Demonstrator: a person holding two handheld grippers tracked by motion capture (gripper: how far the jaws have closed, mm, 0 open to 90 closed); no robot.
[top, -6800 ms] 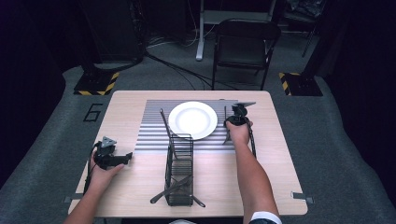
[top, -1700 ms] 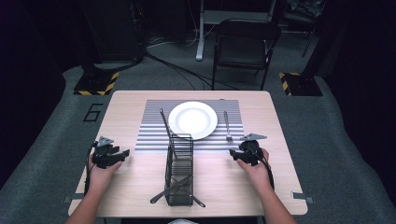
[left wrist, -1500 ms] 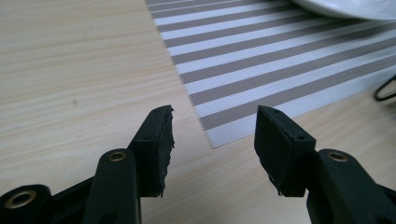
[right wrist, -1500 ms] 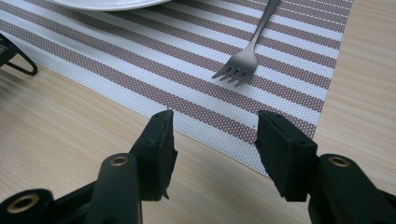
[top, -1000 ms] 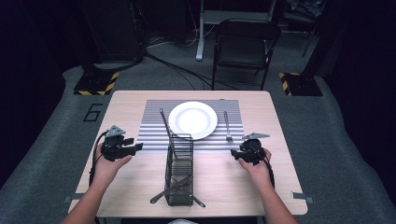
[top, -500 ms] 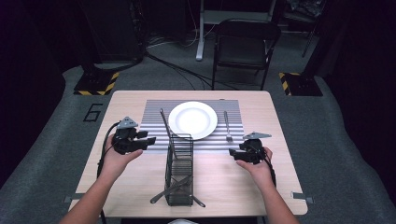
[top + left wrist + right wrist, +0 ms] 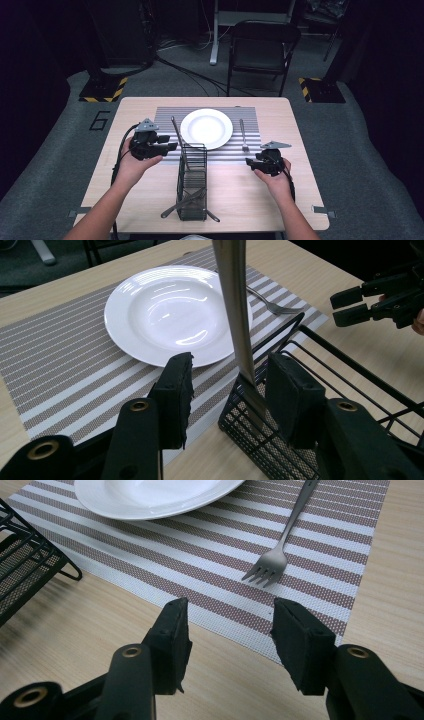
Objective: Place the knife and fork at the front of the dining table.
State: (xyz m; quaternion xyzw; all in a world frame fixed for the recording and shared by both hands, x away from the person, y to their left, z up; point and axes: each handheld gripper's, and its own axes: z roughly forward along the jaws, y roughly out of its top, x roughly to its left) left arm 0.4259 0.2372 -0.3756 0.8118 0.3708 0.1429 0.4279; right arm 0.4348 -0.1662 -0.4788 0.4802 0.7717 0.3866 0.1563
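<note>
A black wire caddy [image 7: 192, 185] stands at the table's front middle, and a metal utensil handle [image 7: 177, 135] rises out of its far end. My left gripper [image 7: 172, 146] hovers at that handle. In the left gripper view the handle [image 7: 235, 300] stands between the jaws, close to the right pad [image 7: 292, 400] but not pressed. The jaws have just been closing. My right gripper [image 7: 248, 161] rests low at the right, open with nothing between its jaws [image 7: 230, 615], which have just been closing. A fork [image 7: 285, 540] lies beyond it on the striped placemat [image 7: 165, 117], right of the white plate [image 7: 206, 128].
More cutlery [image 7: 187, 200] lies in the caddy and pokes out at its near end. The caddy's wire wall [image 7: 25, 555] is left of my right gripper. A black folding chair [image 7: 262, 50] stands behind the table, and cables run over the floor.
My left hand has risen and moved right from the table's left front to the caddy's upright handle. The right hand has stayed in place.
</note>
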